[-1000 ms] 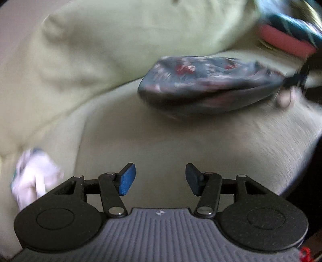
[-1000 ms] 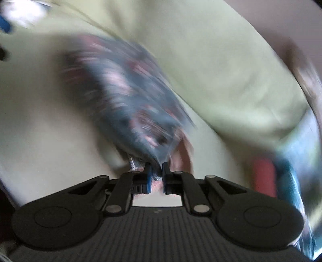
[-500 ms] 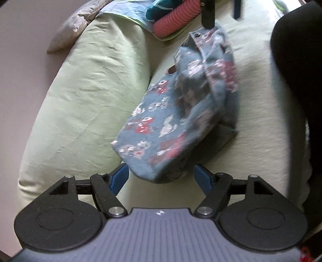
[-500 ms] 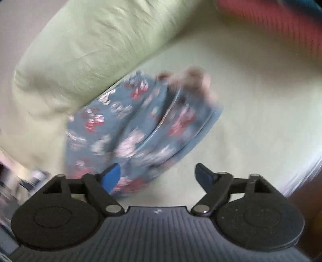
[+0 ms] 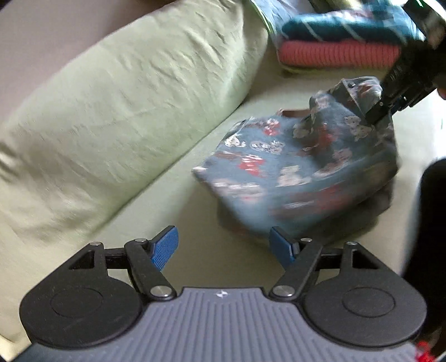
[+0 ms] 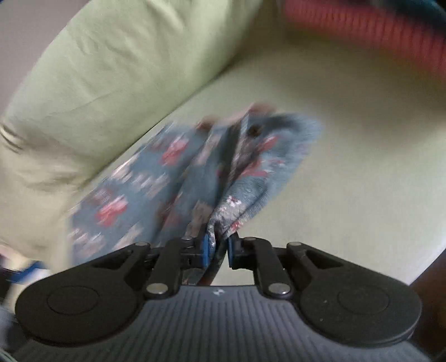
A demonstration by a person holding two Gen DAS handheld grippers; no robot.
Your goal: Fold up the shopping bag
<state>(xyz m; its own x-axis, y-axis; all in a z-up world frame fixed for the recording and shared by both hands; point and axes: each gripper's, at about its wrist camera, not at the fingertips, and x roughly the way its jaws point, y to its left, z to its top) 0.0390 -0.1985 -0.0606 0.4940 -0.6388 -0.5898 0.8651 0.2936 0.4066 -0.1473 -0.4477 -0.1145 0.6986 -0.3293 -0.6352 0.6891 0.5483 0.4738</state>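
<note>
The shopping bag is blue-grey cloth with red and white flowers, lying crumpled on a pale green sofa seat. My left gripper is open just in front of the bag's near edge, with nothing between its blue pads. In the left wrist view the right gripper reaches in from the upper right and pinches the bag's far top edge. In the right wrist view my right gripper is shut on a gathered edge of the bag, which stretches away from it, blurred.
A light green back cushion runs along the left of the seat. Folded cloth, one pink ribbed piece under a teal striped one, lies at the far end. A dark shape fills the right edge.
The right gripper, open half a second ago, has shut on the bag's edge. The left gripper has backed off, so the bag's corner is no longer between its fingers.
</note>
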